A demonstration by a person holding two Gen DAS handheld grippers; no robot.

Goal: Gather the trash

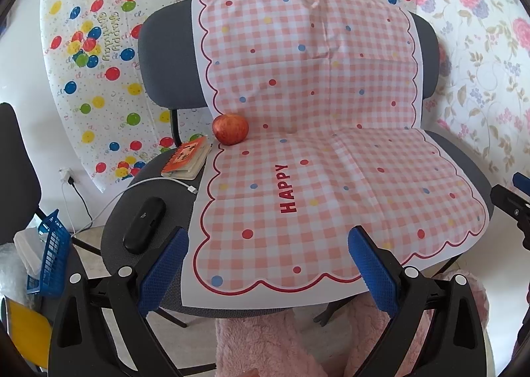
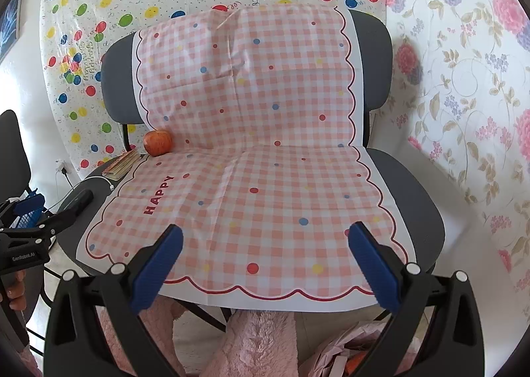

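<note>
A grey chair (image 1: pixel 159 56) (image 2: pixel 417 198) is draped with a pink checked "HAPPY" sheet (image 1: pixel 314 162) (image 2: pixel 265 185). On the seat's left side lie a red apple (image 1: pixel 230 129) (image 2: pixel 158 142), a small orange booklet (image 1: pixel 187 160) (image 2: pixel 122 165), a black case (image 1: pixel 144 224) (image 2: pixel 79 200) and a white cable end (image 1: pixel 190 188). My left gripper (image 1: pixel 266 264) is open and empty above the sheet's front edge. My right gripper (image 2: pixel 263 261) is open and empty over the sheet's front right part. The left gripper also shows at the left edge of the right wrist view (image 2: pixel 36 221).
A blue plastic basket (image 1: pixel 51 261) and a yellow object (image 1: pixel 23 327) sit on the floor at left. Pink fluffy fabric (image 1: pixel 281 344) (image 2: pixel 258 340) lies below the seat's front. Crumpled pink paper (image 2: pixel 344 353) lies at lower right. Balloon and floral sheets cover the wall behind.
</note>
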